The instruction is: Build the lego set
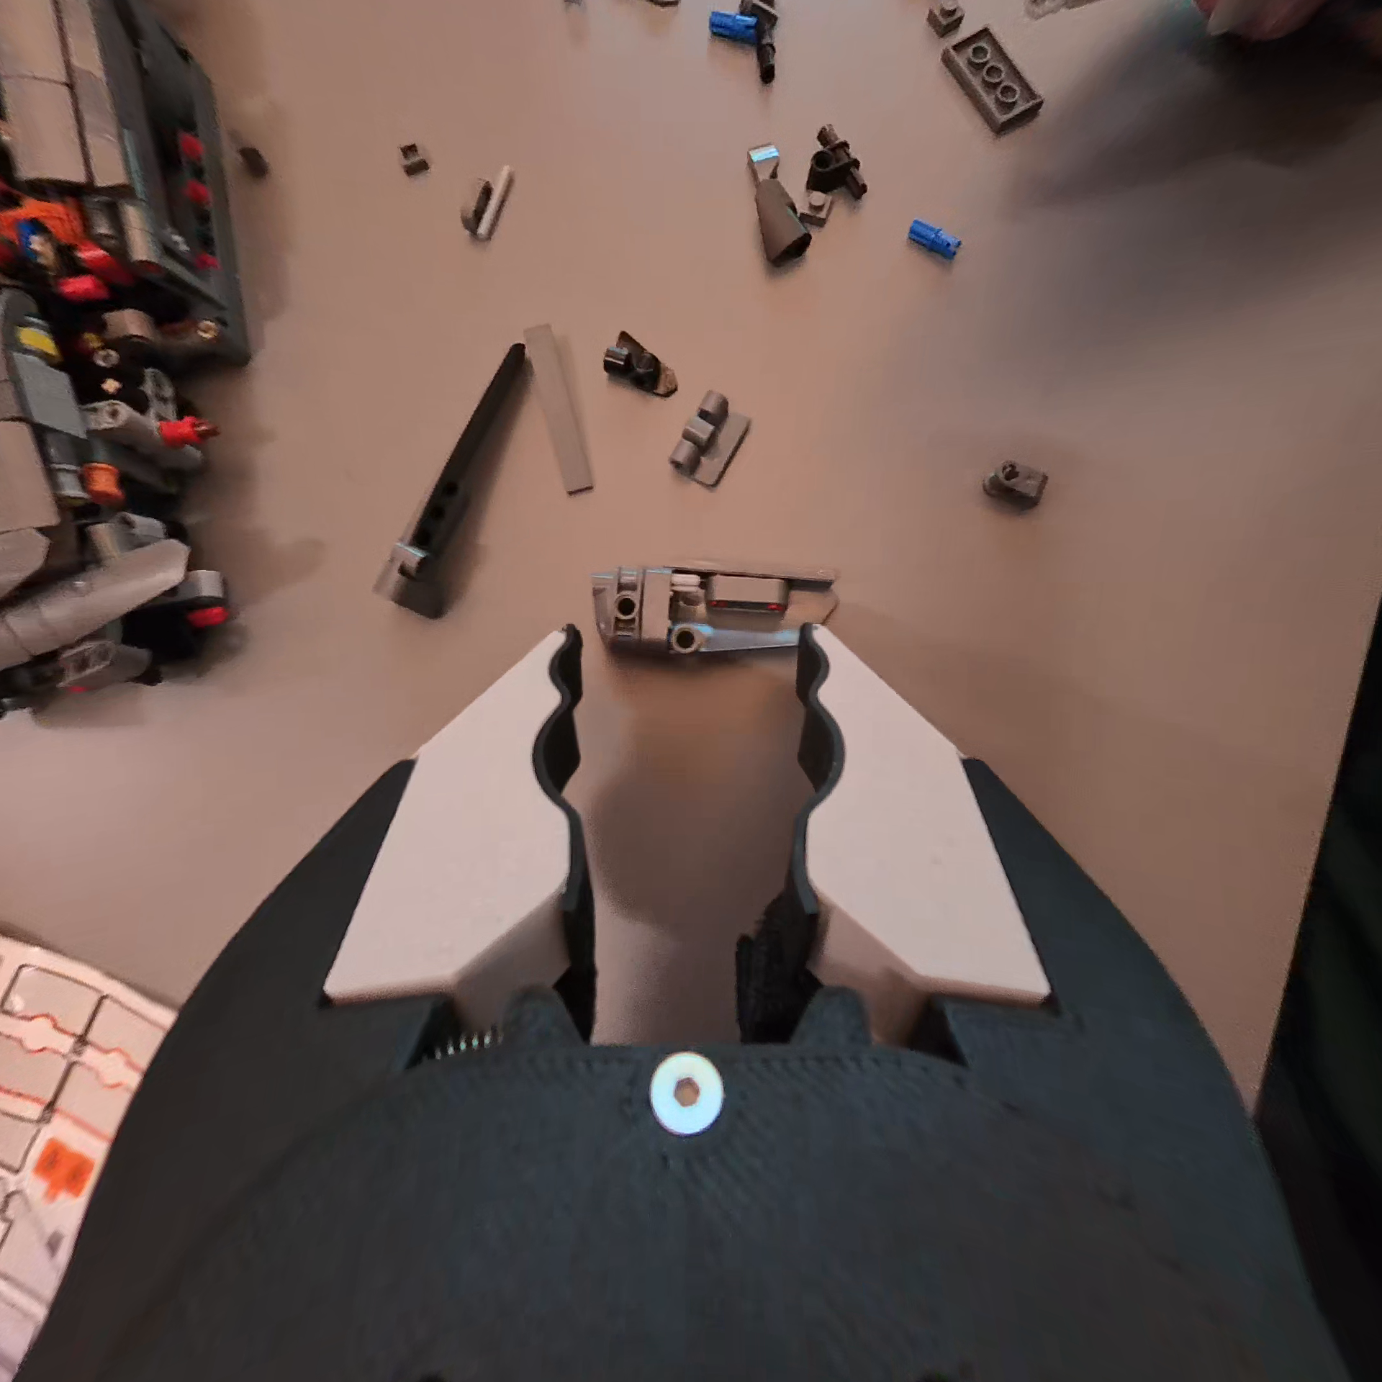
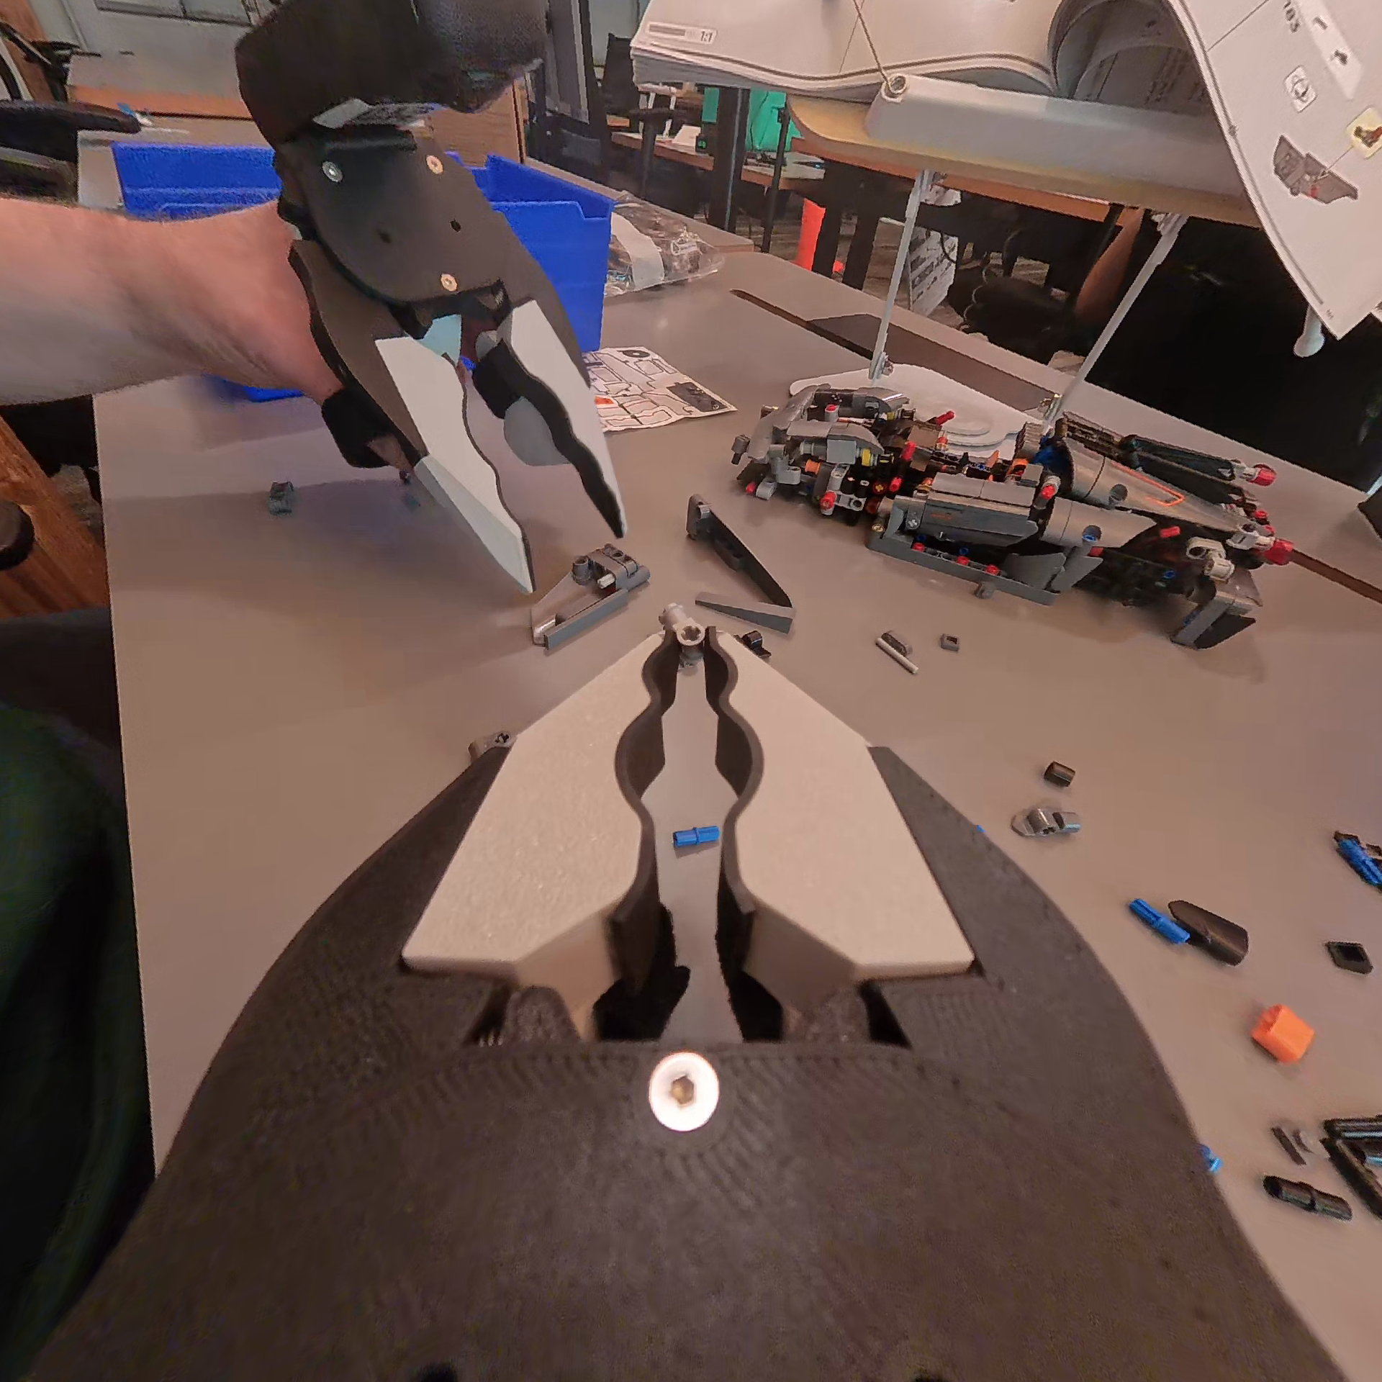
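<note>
A small grey sub-assembly (image 1: 707,607) lies flat on the grey table just beyond my left gripper (image 1: 688,636), which is open and empty above it. In the right wrist view the same sub-assembly (image 2: 591,594) lies under the left gripper (image 2: 576,561), held by a hand. My right gripper (image 2: 686,636) is shut on a small grey pin piece (image 2: 684,636) held at its tips above the table. The large grey, black and red model (image 2: 1009,501) stands at the right, and shows at the left edge of the left wrist view (image 1: 97,359).
Loose pieces lie about: a black wedge (image 1: 456,486), a grey tile (image 1: 559,407), blue pins (image 1: 933,241) (image 2: 695,835), an orange brick (image 2: 1282,1033). A blue bin (image 2: 538,232) and a sticker sheet (image 2: 650,389) lie behind. An instruction book (image 2: 972,52) sits on a stand. Across from one pair of fingers to the other is roughly 15 cm. My left gripper is the nearer one to the grey tile (image 1: 559,407): about 7 cm, against 12 cm.
</note>
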`<act>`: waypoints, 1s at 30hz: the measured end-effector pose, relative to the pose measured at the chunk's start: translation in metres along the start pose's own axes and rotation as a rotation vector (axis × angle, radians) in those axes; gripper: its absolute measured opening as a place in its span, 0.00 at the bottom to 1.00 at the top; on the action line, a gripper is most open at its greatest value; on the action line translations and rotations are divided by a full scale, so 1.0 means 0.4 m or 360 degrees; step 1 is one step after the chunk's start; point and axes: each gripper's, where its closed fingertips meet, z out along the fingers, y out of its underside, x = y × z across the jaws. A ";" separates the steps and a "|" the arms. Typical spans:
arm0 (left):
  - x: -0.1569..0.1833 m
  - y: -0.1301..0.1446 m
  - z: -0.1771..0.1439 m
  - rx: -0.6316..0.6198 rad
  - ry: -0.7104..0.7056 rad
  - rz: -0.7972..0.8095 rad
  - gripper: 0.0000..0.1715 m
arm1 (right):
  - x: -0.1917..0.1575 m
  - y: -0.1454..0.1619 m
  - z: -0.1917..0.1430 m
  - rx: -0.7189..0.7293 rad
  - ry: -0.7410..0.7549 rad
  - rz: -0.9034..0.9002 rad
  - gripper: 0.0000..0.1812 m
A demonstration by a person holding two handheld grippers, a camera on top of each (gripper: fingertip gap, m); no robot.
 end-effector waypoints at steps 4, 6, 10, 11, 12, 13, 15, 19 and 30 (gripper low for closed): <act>0.031 0.017 0.005 -0.0038 0.0033 -0.0025 0.28 | -0.001 0.001 0.002 -0.0006 -0.0010 0.0000 0.02; 0.048 0.022 0.005 -0.0035 0.0034 -0.0060 0.27 | -0.002 0.001 0.002 -0.0006 -0.0015 0.0000 0.02; 0.113 0.022 0.009 0.0000 0.0102 -0.0145 0.25 | -0.001 0.000 0.001 -0.0001 -0.0016 0.0004 0.02; 0.122 0.024 0.010 -0.0002 0.0079 -0.0147 0.25 | -0.001 0.000 0.001 -0.0001 -0.0015 0.0005 0.02; 0.118 0.031 0.009 -0.0020 0.0017 -0.0143 0.26 | -0.001 0.000 0.001 0.0000 -0.0015 0.0005 0.02; 0.119 0.033 0.003 -0.0015 -0.0012 -0.0132 0.26 | -0.001 0.000 0.001 -0.0001 -0.0016 0.0004 0.02; 0.122 0.019 -0.016 0.0057 -0.0021 -0.0157 0.26 | -0.002 0.001 0.001 -0.0003 -0.0018 0.0001 0.02; 0.106 -0.001 -0.053 0.0160 -0.0097 -0.0190 0.29 | -0.006 0.003 0.003 -0.0016 -0.0025 -0.0016 0.02; 0.112 -0.098 -0.069 0.0295 -0.0269 0.0109 0.23 | -0.059 -0.014 0.024 -0.0004 -0.0239 0.0158 0.02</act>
